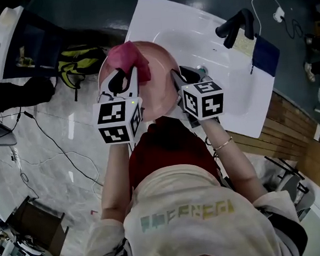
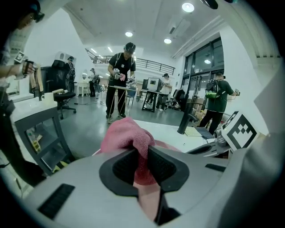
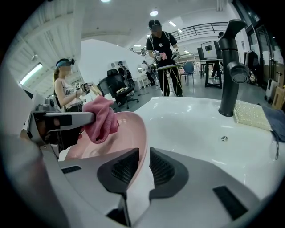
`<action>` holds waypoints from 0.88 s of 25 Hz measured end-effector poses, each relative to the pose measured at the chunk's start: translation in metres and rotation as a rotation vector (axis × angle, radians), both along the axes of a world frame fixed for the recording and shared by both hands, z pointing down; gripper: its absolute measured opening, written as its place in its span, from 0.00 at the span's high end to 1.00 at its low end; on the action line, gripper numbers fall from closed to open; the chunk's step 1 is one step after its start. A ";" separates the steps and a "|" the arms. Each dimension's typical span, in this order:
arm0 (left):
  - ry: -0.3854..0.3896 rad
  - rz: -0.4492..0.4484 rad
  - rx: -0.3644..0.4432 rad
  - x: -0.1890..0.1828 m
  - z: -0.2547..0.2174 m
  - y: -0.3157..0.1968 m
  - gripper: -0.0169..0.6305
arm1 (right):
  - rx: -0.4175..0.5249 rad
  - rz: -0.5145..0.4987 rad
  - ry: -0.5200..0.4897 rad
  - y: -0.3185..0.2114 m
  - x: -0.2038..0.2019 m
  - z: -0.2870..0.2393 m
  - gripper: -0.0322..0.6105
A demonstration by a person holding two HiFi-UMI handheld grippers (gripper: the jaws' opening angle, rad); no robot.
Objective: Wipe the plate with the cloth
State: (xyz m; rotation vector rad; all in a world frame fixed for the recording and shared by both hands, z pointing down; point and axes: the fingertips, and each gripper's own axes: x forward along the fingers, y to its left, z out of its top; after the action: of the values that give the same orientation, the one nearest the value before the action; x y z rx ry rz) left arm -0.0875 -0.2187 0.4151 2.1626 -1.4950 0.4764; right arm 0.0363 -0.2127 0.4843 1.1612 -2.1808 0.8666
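1. Left hand-held gripper (image 2: 141, 165): jaws clamped on the pink cloth (image 2: 127, 133), whose wad lies over the plate's inner face, likely ready for rubbing.
2. Right hand-held gripper (image 3: 143, 167): jaws pinch the rim of the plate (image 3: 127, 129), steadying it tilted above the sink (image 3: 200, 129).

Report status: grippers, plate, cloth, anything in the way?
Right gripper shut on pink plate rim, above white sink. Left gripper shut on pink cloth, over plate. Black faucet beyond, clear of both.
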 end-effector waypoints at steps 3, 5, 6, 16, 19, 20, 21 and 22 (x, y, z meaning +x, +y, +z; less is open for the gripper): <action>0.001 -0.008 -0.004 -0.003 0.001 0.000 0.87 | 0.005 0.001 -0.001 -0.002 -0.002 0.000 0.80; -0.003 -0.011 -0.005 -0.005 0.001 0.000 0.87 | 0.014 0.003 0.004 -0.003 -0.002 -0.001 0.82; -0.006 -0.011 -0.006 -0.005 0.000 0.001 0.87 | 0.017 0.005 0.007 -0.003 -0.001 -0.001 0.82; -0.053 0.089 -0.004 0.014 -0.016 -0.013 0.87 | 0.031 0.023 0.036 -0.008 -0.003 -0.006 0.83; -0.078 0.151 -0.001 0.031 -0.020 -0.019 0.87 | 0.034 0.025 0.040 -0.009 -0.004 -0.007 0.83; -0.088 0.172 -0.004 0.037 -0.020 -0.020 0.87 | 0.035 0.026 0.041 -0.009 -0.004 -0.007 0.83; -0.100 0.192 -0.009 0.043 -0.019 -0.022 0.87 | 0.036 0.027 0.042 -0.009 -0.004 -0.008 0.83; -0.113 0.212 -0.013 0.049 -0.018 -0.023 0.87 | 0.037 0.029 0.043 -0.009 -0.004 -0.008 0.83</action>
State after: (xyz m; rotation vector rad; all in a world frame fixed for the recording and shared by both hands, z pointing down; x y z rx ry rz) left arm -0.0386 -0.2413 0.3970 2.3296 -1.3200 0.6884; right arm 0.0323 -0.2220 0.4764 1.2215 -2.1586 0.8089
